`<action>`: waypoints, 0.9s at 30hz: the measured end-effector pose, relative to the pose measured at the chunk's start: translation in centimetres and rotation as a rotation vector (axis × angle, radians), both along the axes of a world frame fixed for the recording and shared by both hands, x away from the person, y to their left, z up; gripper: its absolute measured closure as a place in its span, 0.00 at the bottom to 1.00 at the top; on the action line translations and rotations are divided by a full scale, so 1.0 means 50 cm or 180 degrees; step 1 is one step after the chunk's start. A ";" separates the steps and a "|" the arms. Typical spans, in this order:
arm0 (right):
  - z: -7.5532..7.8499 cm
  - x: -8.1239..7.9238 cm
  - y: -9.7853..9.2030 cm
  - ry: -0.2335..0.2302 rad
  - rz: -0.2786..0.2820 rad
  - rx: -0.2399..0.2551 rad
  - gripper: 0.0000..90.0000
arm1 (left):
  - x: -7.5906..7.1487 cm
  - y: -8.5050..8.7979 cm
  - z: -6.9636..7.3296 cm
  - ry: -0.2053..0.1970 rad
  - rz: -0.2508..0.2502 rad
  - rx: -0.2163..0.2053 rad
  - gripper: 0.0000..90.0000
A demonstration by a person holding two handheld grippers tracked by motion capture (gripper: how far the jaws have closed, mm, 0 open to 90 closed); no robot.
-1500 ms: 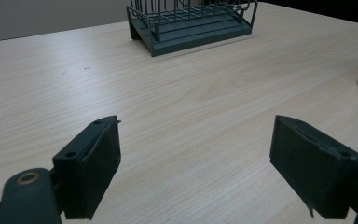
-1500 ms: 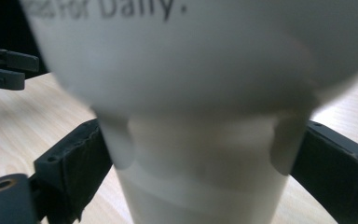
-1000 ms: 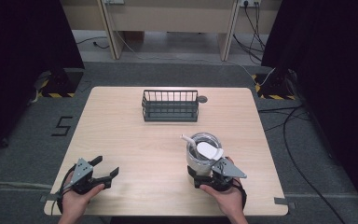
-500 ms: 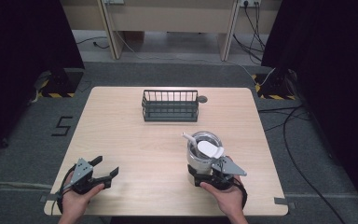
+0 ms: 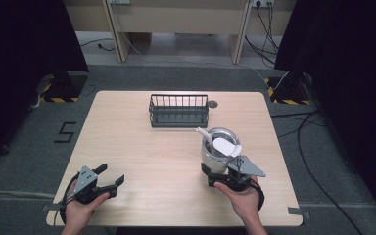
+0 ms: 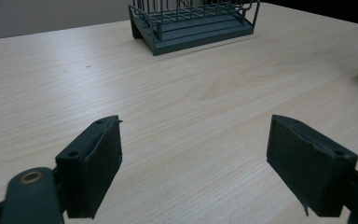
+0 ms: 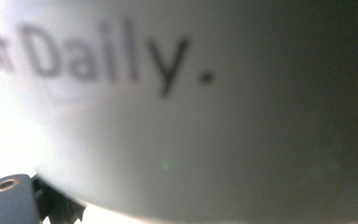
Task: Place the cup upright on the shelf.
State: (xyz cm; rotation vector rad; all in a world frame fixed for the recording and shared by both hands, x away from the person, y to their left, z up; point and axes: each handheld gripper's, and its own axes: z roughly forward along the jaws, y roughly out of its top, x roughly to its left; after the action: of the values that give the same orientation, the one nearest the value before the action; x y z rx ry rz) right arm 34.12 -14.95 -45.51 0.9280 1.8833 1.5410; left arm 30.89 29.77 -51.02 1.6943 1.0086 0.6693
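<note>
White cup [image 5: 219,152] stands on the near right part of the table [image 5: 142,147], pressed between the jaws of the right gripper [image 5: 221,175], so I judge the grasp is made while any carrying, perhaps to the dark wire basket [image 5: 178,110] well apart at the far side, is not yet done. It has a shiny metal inside, a white scoop-like piece [image 5: 224,145] across its rim, and the printed word "Daily." on its wall [image 7: 177,116]. Left gripper [image 5: 103,182] rests near the left front corner with jaws wide apart, holding nothing.

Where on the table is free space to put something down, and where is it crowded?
Bare wood spreads from the left gripper up to the wire basket, and along the table's left side. It is crowded near the right gripper, where the white cup stands.
</note>
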 end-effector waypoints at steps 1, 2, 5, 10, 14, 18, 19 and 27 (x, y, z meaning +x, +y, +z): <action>0.006 0.004 -0.001 0.0016 -0.0006 0.0031 0.11 | 0.000 0.000 0.000 -0.0001 0.0001 -0.0001 0.19; 0.013 0.011 -0.001 0.0007 -0.0022 0.0037 0.11 | 0.000 0.001 0.000 -0.0001 0.0003 -0.0001 0.19; 0.021 0.019 0.000 -0.0013 -0.0037 0.0028 0.11 | 0.000 0.001 0.000 0.0001 0.0002 -0.0005 0.19; 0.042 0.043 0.006 -0.0041 -0.0047 0.0000 0.11 | 0.000 0.001 0.001 -0.0019 0.0009 0.0008 0.19; 0.061 0.070 0.018 -0.0049 -0.0058 -0.0003 0.11 | -0.001 0.001 0.001 -0.0006 0.0008 -0.0025 0.20; 0.073 0.090 0.028 -0.0063 -0.0070 -0.0021 0.11 | 0.001 0.003 0.001 -0.0019 0.0019 -0.0025 0.20; 0.075 0.094 0.030 -0.0062 -0.0077 -0.0020 0.11 | 0.001 0.003 0.001 -0.0016 0.0017 -0.0029 0.20; 0.090 0.130 0.044 -0.0058 -0.0091 -0.0017 0.11 | 0.003 0.002 -0.001 0.0015 0.0008 -0.0067 0.20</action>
State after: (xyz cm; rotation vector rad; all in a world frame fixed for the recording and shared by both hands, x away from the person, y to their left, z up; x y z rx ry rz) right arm 40.61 -12.78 -41.03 0.9315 1.8530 1.5220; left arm 31.02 29.88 -51.05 1.6774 1.0180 0.6545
